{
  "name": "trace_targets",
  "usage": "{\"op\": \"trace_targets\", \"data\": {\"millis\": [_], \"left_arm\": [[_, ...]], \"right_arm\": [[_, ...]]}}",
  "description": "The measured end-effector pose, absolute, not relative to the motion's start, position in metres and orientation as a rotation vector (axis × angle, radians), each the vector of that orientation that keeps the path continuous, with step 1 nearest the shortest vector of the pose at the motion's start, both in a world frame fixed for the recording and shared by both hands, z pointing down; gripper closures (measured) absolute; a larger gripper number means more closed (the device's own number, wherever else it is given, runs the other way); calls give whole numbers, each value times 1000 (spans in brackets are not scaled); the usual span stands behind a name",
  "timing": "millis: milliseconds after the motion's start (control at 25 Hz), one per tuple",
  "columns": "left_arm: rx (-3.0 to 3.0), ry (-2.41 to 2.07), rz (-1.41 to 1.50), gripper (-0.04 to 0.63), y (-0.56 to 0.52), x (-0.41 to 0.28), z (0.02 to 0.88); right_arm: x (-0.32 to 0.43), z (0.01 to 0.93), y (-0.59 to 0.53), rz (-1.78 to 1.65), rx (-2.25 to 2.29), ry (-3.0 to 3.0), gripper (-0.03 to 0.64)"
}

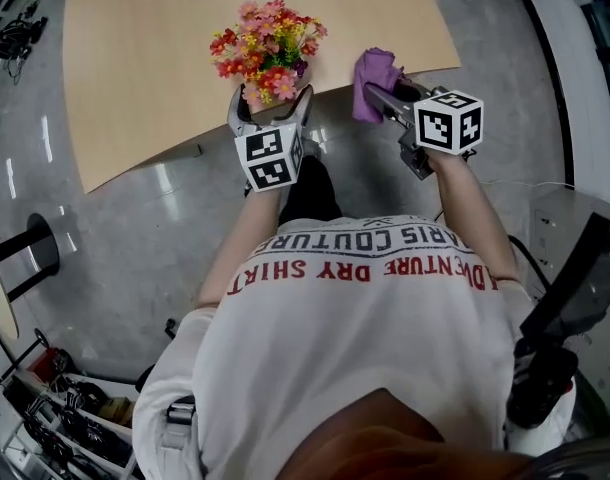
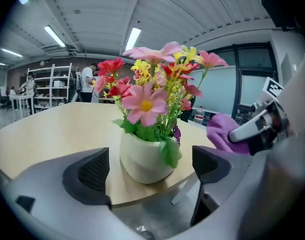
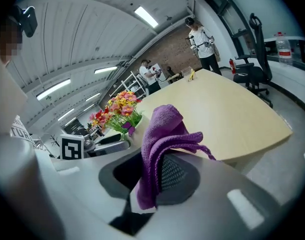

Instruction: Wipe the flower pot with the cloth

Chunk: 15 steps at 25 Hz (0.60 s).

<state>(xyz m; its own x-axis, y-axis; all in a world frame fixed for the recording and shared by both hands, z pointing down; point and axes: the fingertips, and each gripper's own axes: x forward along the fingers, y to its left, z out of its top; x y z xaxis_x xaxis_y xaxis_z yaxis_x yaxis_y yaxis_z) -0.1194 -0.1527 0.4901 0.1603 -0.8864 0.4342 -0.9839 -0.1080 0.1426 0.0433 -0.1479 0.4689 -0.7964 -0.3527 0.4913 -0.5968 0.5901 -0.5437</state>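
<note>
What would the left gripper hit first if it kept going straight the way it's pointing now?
Most likely the flower pot, which stands dead ahead between the open jaws of the left gripper, near the edge of the table. Depth is hard to judge, so the gripper's underside might catch that edge first.

Bright, even light from ceiling strip lamps; glare streaks on the grey floor; both gripper views bulge and darken at the corners
</note>
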Motion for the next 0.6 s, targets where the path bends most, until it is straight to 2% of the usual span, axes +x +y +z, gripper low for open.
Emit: {"op": "trace_targets", "data": {"millis": [200,480,520,600], "left_arm": [[1945,-1923,348,92,-158,-103,481],[1823,-2076,335,97,-176,-116,489],[1821,-2082,343,138,-177,-117,488],[1829,-2080,350,172,-177,-116,488]], "right_arm": [[67,458,-122,1041,807,-2486,575],[78,461,-117,1044,842,-2490,575],[79,462,-117,1046,843,-2490,575],[79,462,-118,1048,842,-2494,575]]}}
